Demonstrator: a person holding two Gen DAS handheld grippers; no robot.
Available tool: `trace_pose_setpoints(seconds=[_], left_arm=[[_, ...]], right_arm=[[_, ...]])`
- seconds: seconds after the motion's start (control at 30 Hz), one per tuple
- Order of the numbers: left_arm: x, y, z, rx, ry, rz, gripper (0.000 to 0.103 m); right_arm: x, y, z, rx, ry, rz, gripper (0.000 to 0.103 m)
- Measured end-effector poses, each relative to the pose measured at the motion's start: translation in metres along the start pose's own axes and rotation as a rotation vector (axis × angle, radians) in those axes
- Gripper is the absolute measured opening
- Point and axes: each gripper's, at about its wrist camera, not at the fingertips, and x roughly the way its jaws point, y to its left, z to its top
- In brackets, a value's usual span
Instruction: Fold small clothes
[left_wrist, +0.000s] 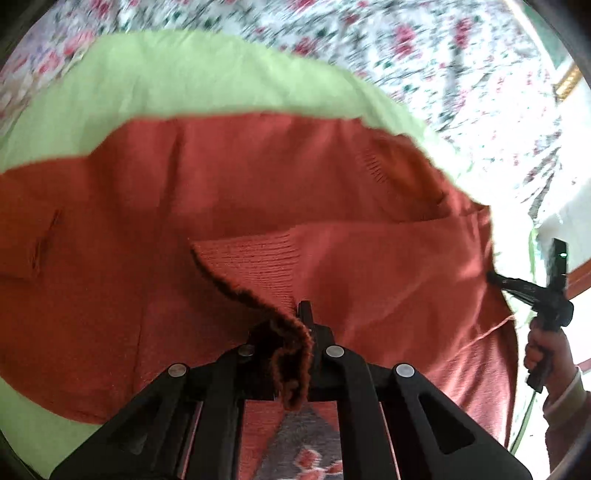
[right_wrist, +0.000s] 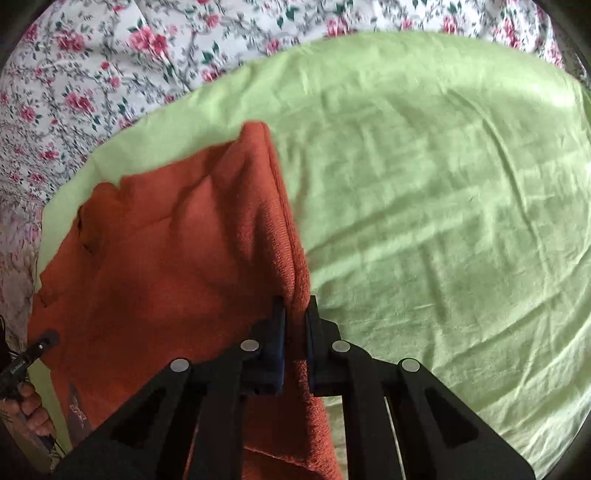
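A rust-orange knitted sweater (left_wrist: 229, 192) lies spread on a light green cloth (left_wrist: 177, 85). My left gripper (left_wrist: 301, 314) is shut on its ribbed hem, and a fold of knit hangs between the fingers. At the far right of the left wrist view my right gripper (left_wrist: 493, 277) pinches the sweater's right edge, with a hand (left_wrist: 543, 350) on its handle. In the right wrist view my right gripper (right_wrist: 295, 306) is shut on the sweater's (right_wrist: 177, 251) edge, which runs up between the pads. My left gripper (right_wrist: 51, 338) pokes in at the lower left.
A floral bedsheet (right_wrist: 92, 74) surrounds the green cloth (right_wrist: 443, 184), which stretches wide to the right of the sweater. A grey patterned patch (left_wrist: 306, 443) on the sweater shows under my left gripper. A bright window area (left_wrist: 569, 155) lies at the right.
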Motion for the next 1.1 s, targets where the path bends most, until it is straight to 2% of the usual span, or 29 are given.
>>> trace_pose_setpoints(seconds=[0.1,0.17,0.2,0.23,0.3,0.37,0.4,0.5,0.6,0.63,0.67,0.73,0.8,0.83,0.9,1.0,1.1], left_arm=[[0.001,0.011,-0.004,-0.031,0.009,-0.020,0.006],[0.001,0.012,-0.004,-0.029,0.007,-0.017,0.006],[0.001,0.012,-0.004,-0.028,0.009,-0.012,0.006],[0.001,0.010,-0.005,-0.027,0.010,-0.008,0.007],[0.000,0.010,-0.005,-0.026,0.014,0.001,0.007],[-0.004,0.009,-0.006,-0.019,0.009,0.019,0.009],[-0.007,0.009,-0.007,-0.016,0.007,0.039,0.011],[-0.025,0.022,-0.013,-0.022,-0.007,0.085,0.014],[-0.052,0.044,-0.019,-0.057,-0.049,0.140,0.014],[-0.059,0.050,-0.019,-0.073,-0.059,0.150,0.016],[-0.066,0.060,-0.019,-0.094,-0.070,0.160,0.020],[-0.079,0.077,-0.015,-0.127,-0.091,0.181,0.030],[-0.088,0.090,-0.009,-0.144,-0.109,0.212,0.046],[-0.091,0.094,-0.005,-0.142,-0.119,0.227,0.049],[-0.091,0.097,0.005,-0.121,-0.118,0.273,0.073],[-0.079,0.095,0.020,-0.062,-0.115,0.356,0.079],[-0.057,0.105,0.031,-0.041,-0.062,0.458,0.080]], right_arm=[[-0.003,-0.003,0.000,0.009,-0.019,-0.016,0.015],[-0.020,0.006,-0.002,-0.008,-0.066,-0.124,0.020],[-0.027,0.012,-0.005,-0.023,-0.092,-0.141,0.021],[-0.035,0.022,-0.010,-0.048,-0.115,-0.120,0.021],[-0.036,0.040,-0.020,-0.113,-0.103,-0.036,0.022],[-0.021,0.048,-0.030,-0.171,-0.034,-0.077,0.022],[-0.013,0.042,-0.034,-0.165,-0.010,-0.127,0.021],[-0.017,0.015,-0.036,-0.035,-0.021,-0.052,0.019],[-0.034,0.020,-0.038,-0.057,-0.031,-0.084,0.027],[-0.040,0.022,-0.040,-0.050,-0.039,-0.056,0.038],[-0.044,0.022,-0.042,-0.042,-0.045,-0.020,0.048],[-0.055,0.030,-0.049,-0.037,-0.059,0.042,0.050],[-0.059,0.044,-0.058,-0.051,-0.052,0.079,0.050],[-0.058,0.052,-0.062,-0.060,-0.038,0.103,0.050],[-0.051,0.067,-0.068,-0.066,-0.015,0.134,0.050],[-0.041,0.084,-0.075,-0.074,0.022,0.168,0.050],[-0.035,0.100,-0.080,-0.085,0.052,0.194,0.050]])
